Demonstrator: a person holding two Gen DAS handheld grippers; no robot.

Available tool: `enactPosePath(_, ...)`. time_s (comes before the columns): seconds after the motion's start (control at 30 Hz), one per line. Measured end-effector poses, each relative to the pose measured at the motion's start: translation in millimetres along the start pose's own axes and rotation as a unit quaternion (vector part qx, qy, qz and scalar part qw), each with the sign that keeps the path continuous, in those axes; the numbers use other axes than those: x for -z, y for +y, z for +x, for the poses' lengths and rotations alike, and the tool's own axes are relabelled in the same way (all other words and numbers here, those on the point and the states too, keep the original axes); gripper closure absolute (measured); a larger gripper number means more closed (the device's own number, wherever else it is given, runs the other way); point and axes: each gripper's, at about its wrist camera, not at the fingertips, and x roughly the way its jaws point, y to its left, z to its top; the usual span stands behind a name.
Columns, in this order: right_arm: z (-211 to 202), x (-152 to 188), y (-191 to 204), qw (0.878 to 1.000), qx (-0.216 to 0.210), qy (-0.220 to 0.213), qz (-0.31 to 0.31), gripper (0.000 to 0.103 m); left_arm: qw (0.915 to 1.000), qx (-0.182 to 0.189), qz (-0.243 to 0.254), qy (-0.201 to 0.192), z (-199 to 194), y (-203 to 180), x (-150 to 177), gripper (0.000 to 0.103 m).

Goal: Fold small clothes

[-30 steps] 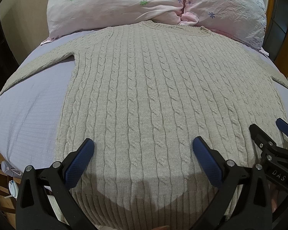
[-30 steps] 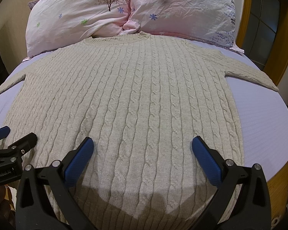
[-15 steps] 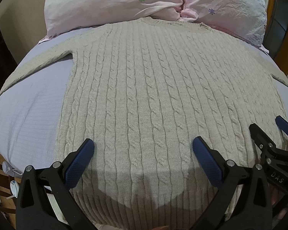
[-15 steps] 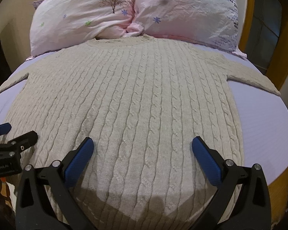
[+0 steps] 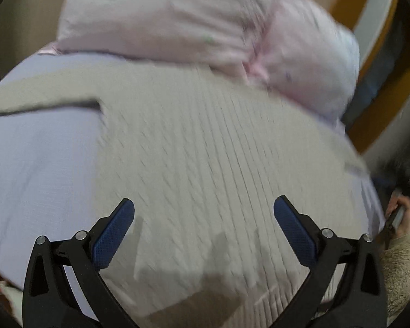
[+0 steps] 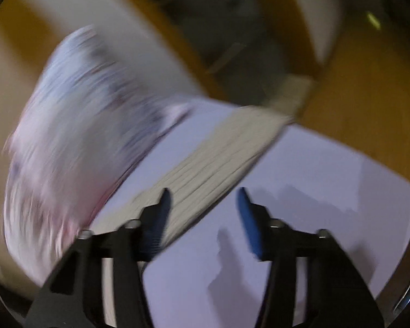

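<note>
A beige cable-knit sweater (image 5: 205, 150) lies flat on a lavender bedsheet (image 5: 35, 169), blurred by motion. Its left sleeve (image 5: 41, 95) stretches out to the left. My left gripper (image 5: 204, 213) is open and empty above the sweater's lower body. In the right wrist view the sweater's right sleeve (image 6: 218, 153) runs diagonally across the bedsheet (image 6: 328, 191). My right gripper (image 6: 203, 196) is open over that sleeve, its blue fingertips (image 6: 165, 199) on either side of the near part. The view is strongly blurred.
Pink floral pillows (image 5: 191, 22) lie at the head of the bed, also in the right wrist view (image 6: 76, 125). A wooden bed frame (image 6: 369, 109) borders the bed's right side. A hand in a fleecy cuff (image 5: 399, 227) shows at the right edge.
Both grippers have moved fast. The right one swung from the sweater's hem to the right sleeve. The left view has tilted and shifted left, and the right gripper's tip has left it.
</note>
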Motion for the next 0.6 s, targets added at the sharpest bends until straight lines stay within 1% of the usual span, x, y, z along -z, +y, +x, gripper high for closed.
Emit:
enactPosePath(0.03,8,-12,-14,0.999,0.004,0.009,0.035,0.061,0.9996,0.005,-0.01,-0.027,-5,11,-5,0.001)
enactPosePath(0.1,25,-30,-39,0.995,0.005,0.028,0.094,0.061,0.9986,0.0,-0.023,-0.049,-8,24,-12,0.001)
enactPosePath(0.13,33,-35,-45,0.994,0.012,0.038,0.103,0.061,0.9976,-0.006,-0.031,-0.061,-10,34,-16,0.001)
enactPosePath(0.17,40,-39,-51,0.993,0.022,0.044,0.108,0.062,0.9971,-0.011,-0.036,-0.066,-9,40,-19,0.001)
enactPosePath(0.23,45,-44,-54,0.993,0.022,0.037,0.112,0.064,0.9959,-0.028,-0.049,-0.071,-5,56,-26,0.001)
enactPosePath(0.33,49,-48,-58,0.993,0.022,0.017,0.114,0.065,0.9936,-0.043,-0.071,-0.076,-3,77,-32,0.001)
enactPosePath(0.37,53,-50,-58,0.993,0.022,0.009,0.116,0.071,0.9927,-0.046,-0.08,-0.078,-4,83,-32,0.001)
enactPosePath(0.4,54,-51,-59,0.993,0.025,0.005,0.116,0.088,0.9911,-0.051,-0.093,-0.081,-6,93,-33,0.001)
enactPosePath(0.43,60,-57,-62,0.993,0.034,0.007,0.117,0.097,0.989,-0.056,-0.107,-0.085,-10,103,-34,0.001)
enactPosePath(0.47,63,-59,-63,0.992,0.029,0.003,0.12,0.097,0.987,-0.063,-0.117,-0.091,-14,110,-34,0.001)
enactPosePath(0.5,63,-62,-57,0.993,0.029,-0.005,0.116,0.097,0.9853,-0.067,-0.124,-0.097,-16,114,-36,0.001)
enactPosePath(0.53,55,-60,-45,0.995,0.027,-0.025,0.094,0.097,0.9815,-0.074,-0.136,-0.112,-24,124,-35,0.001)
enactPosePath(0.57,38,-56,-18,0.997,0.014,-0.063,0.04,0.097,0.9788,-0.08,-0.143,-0.122,-28,131,-36,0.001)
enactPosePath(0.6,29,-53,5,0.996,-0.001,-0.085,-0.001,0.097,0.9751,-0.086,-0.155,-0.133,-34,139,-35,0.001)
